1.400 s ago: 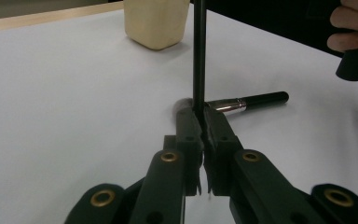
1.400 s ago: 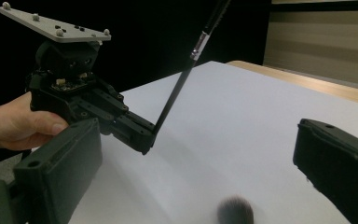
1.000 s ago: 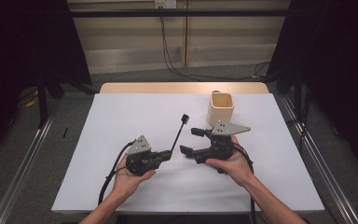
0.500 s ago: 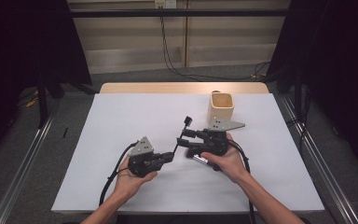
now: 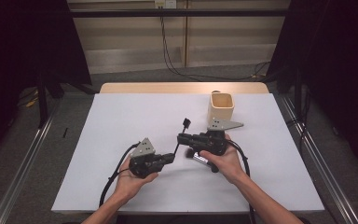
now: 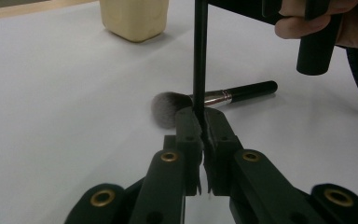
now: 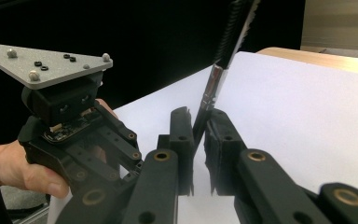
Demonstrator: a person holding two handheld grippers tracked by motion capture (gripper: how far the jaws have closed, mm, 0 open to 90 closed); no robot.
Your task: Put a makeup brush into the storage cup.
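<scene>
Moving left, the right gripper [image 5: 181, 138] has just closed its jaws on the thin black brush [image 6: 199, 56] that the left gripper [image 5: 171, 157] also clamps, mid-table; a handover looks underway. Another brush [image 6: 214, 99] lies behind it, with a cup [image 5: 221, 106] far right.

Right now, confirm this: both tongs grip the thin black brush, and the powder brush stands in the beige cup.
Wrong on one point: the powder brush lies flat on the table, outside the beige cup, as the left gripper view shows. The left tongs and the right tongs, just closed, do grip the thin black brush.
</scene>
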